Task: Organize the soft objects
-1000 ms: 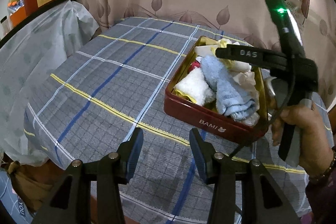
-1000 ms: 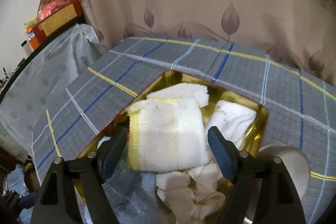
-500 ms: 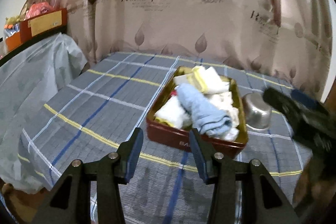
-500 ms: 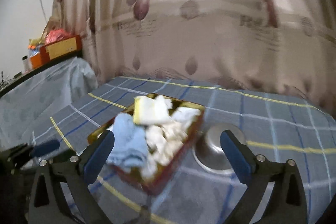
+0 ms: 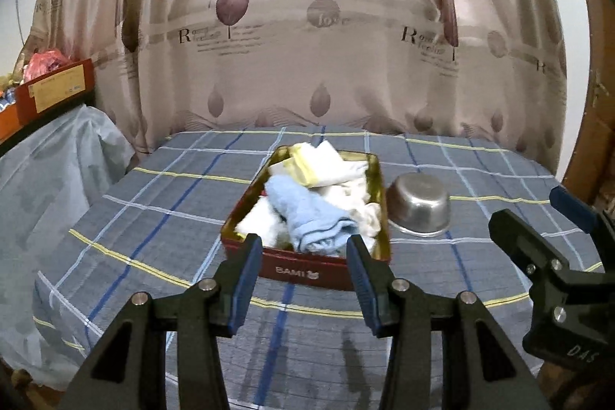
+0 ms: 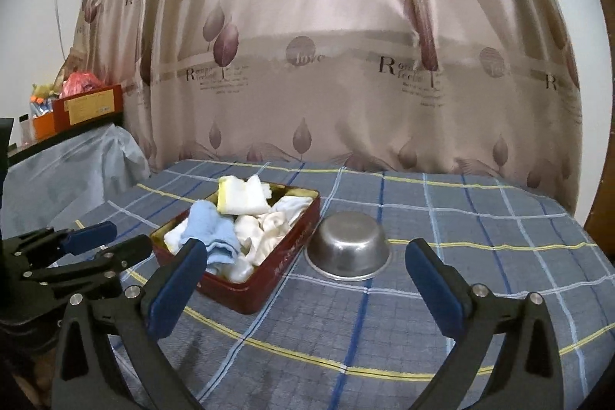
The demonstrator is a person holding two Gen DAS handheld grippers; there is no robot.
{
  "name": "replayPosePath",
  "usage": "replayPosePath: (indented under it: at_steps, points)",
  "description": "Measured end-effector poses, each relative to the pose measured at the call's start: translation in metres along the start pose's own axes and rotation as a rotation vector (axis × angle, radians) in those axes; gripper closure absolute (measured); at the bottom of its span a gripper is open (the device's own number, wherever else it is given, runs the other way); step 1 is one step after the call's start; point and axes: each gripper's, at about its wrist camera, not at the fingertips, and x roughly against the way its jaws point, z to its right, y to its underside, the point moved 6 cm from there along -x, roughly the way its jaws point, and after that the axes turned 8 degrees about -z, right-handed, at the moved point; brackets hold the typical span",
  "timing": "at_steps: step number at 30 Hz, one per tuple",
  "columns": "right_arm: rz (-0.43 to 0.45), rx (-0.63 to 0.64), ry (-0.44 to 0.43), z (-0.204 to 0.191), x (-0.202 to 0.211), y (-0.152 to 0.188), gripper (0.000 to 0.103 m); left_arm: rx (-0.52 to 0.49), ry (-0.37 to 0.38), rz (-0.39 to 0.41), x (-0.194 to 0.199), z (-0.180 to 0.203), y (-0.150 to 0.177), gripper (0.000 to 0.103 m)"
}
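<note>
Cloths point(image 6: 246, 225) heaped in the red tin point(image 6: 269, 289) mid-bedspread, steel bowl point(image 6: 348, 246) touching its right side. Right gripper point(image 6: 303, 273) just spread wide, empty; left gripper point(image 5: 301, 268) half-spread, empty. Risk: that overhanging blue towel point(image 5: 307, 214) spills if nudged.

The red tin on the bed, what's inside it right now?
The red tin holds a rolled light blue towel, a yellow-edged white cloth on top, and more white cloths. Whatever lies beneath them, and the tin's floor, is covered.
</note>
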Motion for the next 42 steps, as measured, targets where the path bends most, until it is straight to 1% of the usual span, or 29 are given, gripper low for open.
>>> replayPosePath:
  at_steps: [3,7,14,17,20,22,26,30,32,35,42]
  points:
    - [0.011,0.012,0.007,0.0,0.005,-0.001,0.0,0.007,0.021,-0.002,0.002,0.002,-0.001,0.056]
    - [0.016,0.005,0.015,-0.001,0.009,-0.002,0.0,0.017,0.019,0.004,0.003,0.001,-0.002,0.057]
    - [0.051,0.008,0.022,-0.002,0.02,-0.005,0.0,0.018,-0.003,0.033,0.009,0.0,-0.005,0.057]
    - [0.061,0.017,0.027,-0.004,0.023,-0.006,0.0,0.007,-0.032,0.039,0.012,0.0,-0.007,0.057]
    - [0.062,0.012,0.027,-0.004,0.024,-0.006,0.0,0.0,-0.043,0.056,0.017,0.0,-0.008,0.055]
    - [0.056,0.013,0.037,-0.003,0.023,-0.006,0.0,0.006,-0.041,0.047,0.018,0.0,-0.009,0.054]
    - [0.047,0.006,0.032,-0.001,0.022,-0.007,0.0,0.008,-0.052,0.039,0.019,-0.002,-0.009,0.053]
    - [0.038,0.009,0.026,-0.001,0.02,-0.007,0.0,0.022,-0.046,0.02,0.02,-0.003,-0.01,0.051]
    - [0.048,0.02,0.02,-0.003,0.022,-0.006,0.0,0.03,-0.033,0.033,0.024,-0.004,-0.011,0.05]
    - [0.062,0.032,0.036,-0.006,0.024,-0.006,0.0,0.027,-0.044,0.038,0.027,-0.004,-0.012,0.049]
    - [0.056,0.02,0.024,-0.006,0.023,-0.007,0.0,-0.003,-0.041,0.06,0.034,0.003,-0.013,0.046]
